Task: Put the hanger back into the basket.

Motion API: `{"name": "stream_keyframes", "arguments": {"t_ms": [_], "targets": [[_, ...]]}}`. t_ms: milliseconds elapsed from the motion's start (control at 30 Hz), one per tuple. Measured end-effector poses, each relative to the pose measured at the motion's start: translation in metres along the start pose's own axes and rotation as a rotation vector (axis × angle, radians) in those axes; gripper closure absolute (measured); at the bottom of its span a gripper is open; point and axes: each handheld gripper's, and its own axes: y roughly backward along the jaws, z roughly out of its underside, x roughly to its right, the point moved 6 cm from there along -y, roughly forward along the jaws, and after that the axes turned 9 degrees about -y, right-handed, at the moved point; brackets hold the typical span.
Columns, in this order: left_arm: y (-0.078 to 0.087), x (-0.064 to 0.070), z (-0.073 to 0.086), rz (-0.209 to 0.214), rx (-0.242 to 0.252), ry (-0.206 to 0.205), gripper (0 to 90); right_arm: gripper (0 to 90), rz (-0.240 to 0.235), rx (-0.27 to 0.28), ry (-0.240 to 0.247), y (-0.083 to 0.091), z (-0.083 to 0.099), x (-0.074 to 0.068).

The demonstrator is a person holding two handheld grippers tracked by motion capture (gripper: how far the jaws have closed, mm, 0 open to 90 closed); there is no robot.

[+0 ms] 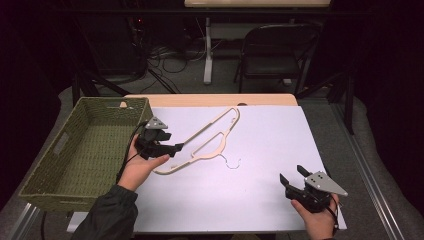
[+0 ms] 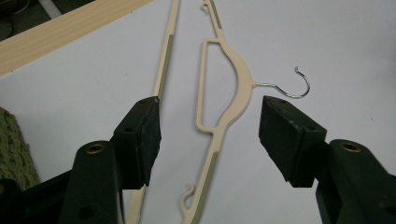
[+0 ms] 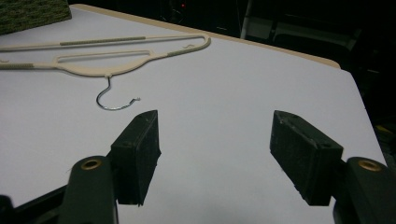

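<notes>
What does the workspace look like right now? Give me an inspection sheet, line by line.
Surface: white sheet over a wooden table, flat.
Job's things: cream hanger lying flat on the sheet, its metal hook pointing toward the person; woven green basket at the table's left edge, nothing seen inside.
Clutter: nothing seen.
Grippers: left tongs open, jaws either side of the hanger's shoulder bar, not closed on it; right tongs open over bare sheet, apart from the hanger.
Cables: black cable trailing from the left tongs; loose cables on the floor behind.
Surroundings: dark room, folding chair and a table leg beyond.
</notes>
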Motion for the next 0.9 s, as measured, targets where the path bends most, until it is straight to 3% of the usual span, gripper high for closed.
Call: {"name": "stream_keyframes", "arguments": {"t_ms": [367,567,900], "targets": [[-0.019,-0.001,-0.006,0.020,-0.054,-0.006,38.8,32.9,-0.003,-0.002,-0.004,0.000,0.000,0.000],[-0.032,0.000,-0.003,0.036,-0.118,-0.043,41.6,32.9,-0.004,-0.002,-0.001,0.000,0.000,0.000],[-0.047,-0.002,0.006,0.056,-0.218,-0.063,45.9,32.9,-0.006,0.000,-0.001,0.000,0.000,0.000]]}}
